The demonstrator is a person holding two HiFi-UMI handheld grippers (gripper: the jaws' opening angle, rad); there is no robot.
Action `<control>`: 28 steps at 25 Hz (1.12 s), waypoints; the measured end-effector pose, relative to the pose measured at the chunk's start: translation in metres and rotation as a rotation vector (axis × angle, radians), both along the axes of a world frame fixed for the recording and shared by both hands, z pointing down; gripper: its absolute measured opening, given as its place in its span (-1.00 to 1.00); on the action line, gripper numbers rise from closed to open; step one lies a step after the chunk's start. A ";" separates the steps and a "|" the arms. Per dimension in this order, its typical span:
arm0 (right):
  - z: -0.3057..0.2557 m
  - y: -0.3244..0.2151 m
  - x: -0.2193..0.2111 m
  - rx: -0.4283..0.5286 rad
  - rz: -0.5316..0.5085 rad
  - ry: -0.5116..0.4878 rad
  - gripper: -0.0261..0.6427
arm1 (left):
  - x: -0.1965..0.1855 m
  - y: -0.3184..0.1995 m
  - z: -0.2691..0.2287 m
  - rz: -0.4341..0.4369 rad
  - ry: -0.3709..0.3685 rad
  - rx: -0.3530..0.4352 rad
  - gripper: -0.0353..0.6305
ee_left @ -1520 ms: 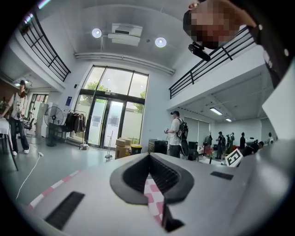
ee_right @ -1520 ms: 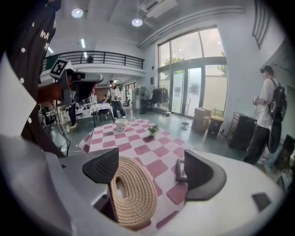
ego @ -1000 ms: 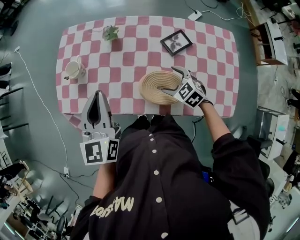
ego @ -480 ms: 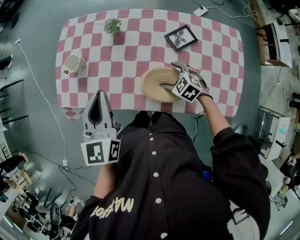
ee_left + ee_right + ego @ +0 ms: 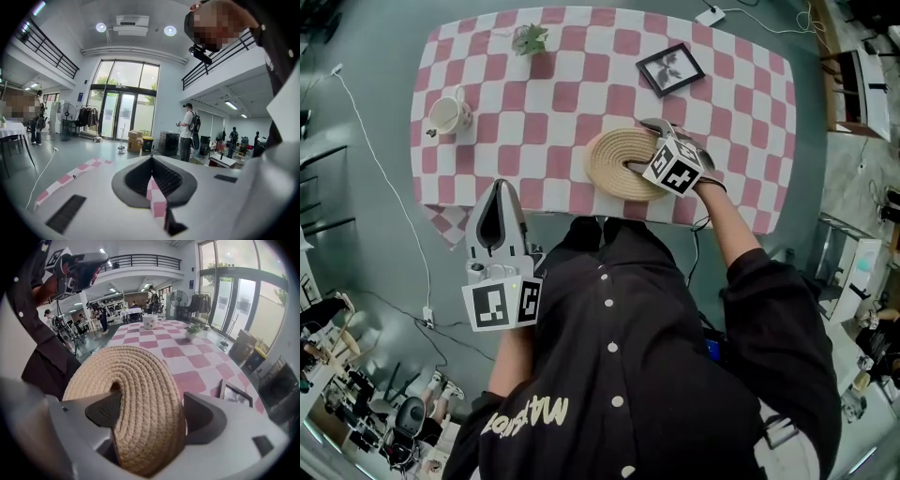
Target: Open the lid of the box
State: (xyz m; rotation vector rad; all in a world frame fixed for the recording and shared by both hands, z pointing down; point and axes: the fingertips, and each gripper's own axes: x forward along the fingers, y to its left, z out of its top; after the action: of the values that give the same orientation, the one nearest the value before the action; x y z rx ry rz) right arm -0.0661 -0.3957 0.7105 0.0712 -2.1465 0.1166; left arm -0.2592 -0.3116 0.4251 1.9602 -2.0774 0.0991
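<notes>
A round woven rope box lid (image 5: 614, 164) lies on the pink-and-white checkered table (image 5: 544, 112), near its front edge. My right gripper (image 5: 635, 144) reaches over the lid's right side. In the right gripper view the lid's domed rim (image 5: 136, 380) fills the gap between the jaws of my right gripper (image 5: 152, 401). The jaws are closing, with the dark pads (image 5: 105, 411) close on both sides of the rope. My left gripper (image 5: 499, 187) hangs off the table in front of its edge, shut and empty (image 5: 151, 159). The box body under the lid is hidden.
A white mug (image 5: 447, 114) stands at the table's left side, a small potted plant (image 5: 530, 39) at the far edge and a black picture frame (image 5: 670, 67) at the far right. Cables run over the grey floor. People stand further off in the hall.
My right gripper has moved a little further onto the lid's right edge and its jaws have narrowed round the rim. The left gripper has stayed where it was.
</notes>
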 end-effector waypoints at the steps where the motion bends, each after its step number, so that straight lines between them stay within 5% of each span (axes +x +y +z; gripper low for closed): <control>1: 0.001 0.000 -0.001 -0.010 -0.005 0.003 0.30 | 0.000 0.001 0.001 -0.003 0.000 -0.002 -0.86; 10: 0.019 0.005 -0.006 -0.047 -0.066 0.101 0.27 | -0.006 0.007 0.001 -0.025 -0.003 -0.005 -0.86; 28: -0.008 0.003 -0.002 0.025 -0.068 0.068 0.23 | -0.003 0.005 -0.015 0.000 -0.003 0.045 -0.86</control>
State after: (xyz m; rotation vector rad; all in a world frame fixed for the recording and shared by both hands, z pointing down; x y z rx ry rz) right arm -0.0678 -0.3926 0.7023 0.0170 -2.0805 0.0471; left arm -0.2626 -0.3070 0.4104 1.9877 -2.0989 0.0555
